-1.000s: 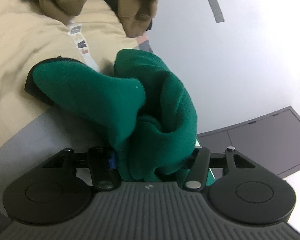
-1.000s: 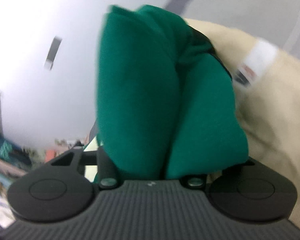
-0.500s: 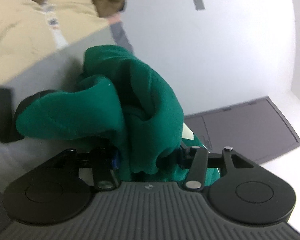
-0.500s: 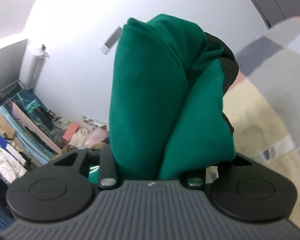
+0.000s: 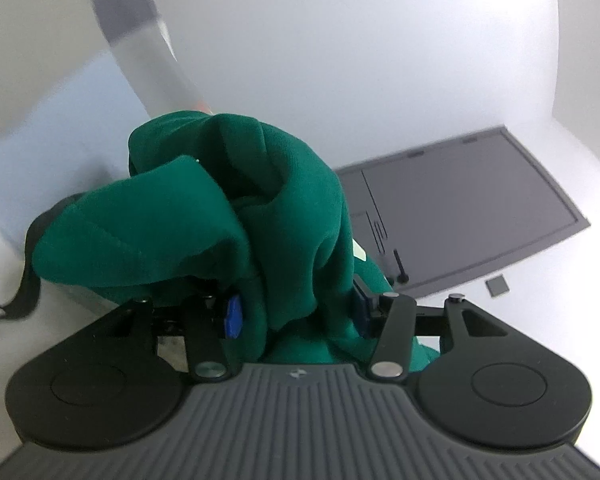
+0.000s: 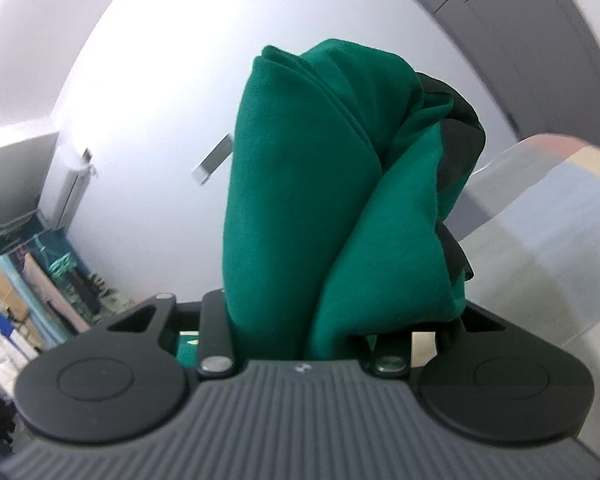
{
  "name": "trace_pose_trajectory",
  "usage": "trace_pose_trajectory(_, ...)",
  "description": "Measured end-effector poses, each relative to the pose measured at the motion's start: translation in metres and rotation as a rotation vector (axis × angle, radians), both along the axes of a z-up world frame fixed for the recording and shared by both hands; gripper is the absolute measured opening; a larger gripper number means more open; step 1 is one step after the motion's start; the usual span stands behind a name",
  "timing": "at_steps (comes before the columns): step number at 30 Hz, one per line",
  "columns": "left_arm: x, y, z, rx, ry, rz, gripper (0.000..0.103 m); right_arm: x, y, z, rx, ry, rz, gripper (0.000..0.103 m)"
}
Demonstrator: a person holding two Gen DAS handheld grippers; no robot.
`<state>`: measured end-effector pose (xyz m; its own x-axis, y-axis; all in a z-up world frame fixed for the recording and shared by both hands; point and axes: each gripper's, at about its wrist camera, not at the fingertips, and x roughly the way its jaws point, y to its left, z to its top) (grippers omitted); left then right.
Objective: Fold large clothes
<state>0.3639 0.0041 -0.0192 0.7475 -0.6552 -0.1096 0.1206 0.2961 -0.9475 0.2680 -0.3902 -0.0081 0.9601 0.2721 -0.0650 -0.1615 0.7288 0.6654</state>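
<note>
Left wrist view: my left claw (image 5: pixel 296 312) is clamped on bunched green garment (image 5: pixel 236 216), with a dark cabinet (image 5: pixel 460 200) behind. Right wrist view: my right claw (image 6: pixel 300 332) pinches the same cloth upright; only here hanging clothes (image 6: pixel 24 292) show.

grey wall panel (image 5: pixel 460 208), clothes rack (image 6: pixel 24 280), AC unit (image 6: pixel 70 196)

Each camera sits just behind its own tool, looking forward and roughly level along the fingers. Bunched green garment (image 5: pixel 236 220) fills both views at very close range; pale wall (image 6: pixel 148 92) lies beyond in both.
</note>
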Motion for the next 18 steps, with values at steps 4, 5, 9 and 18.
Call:
trace_pose_trajectory(4,0.033,-0.054,-0.009,0.032,-0.003,-0.063,0.056,-0.007,-0.042,-0.024,0.017,0.007,-0.063,0.044)
trace_pose_trajectory(5,0.041,-0.068,-0.013,0.053,0.002,-0.082,0.056,-0.008,-0.052,-0.033,0.026,0.013,-0.082,0.044)
trace_pose_trajectory(9,0.063,-0.112,-0.04,0.133,0.005,-0.154,0.056,-0.003,-0.077,-0.075,0.058,0.068,-0.153,0.044)
trace_pose_trajectory(18,0.059,-0.135,-0.072,0.236,-0.069,-0.17,0.056,0.0,-0.088,-0.178,0.187,0.14,-0.224,0.046)
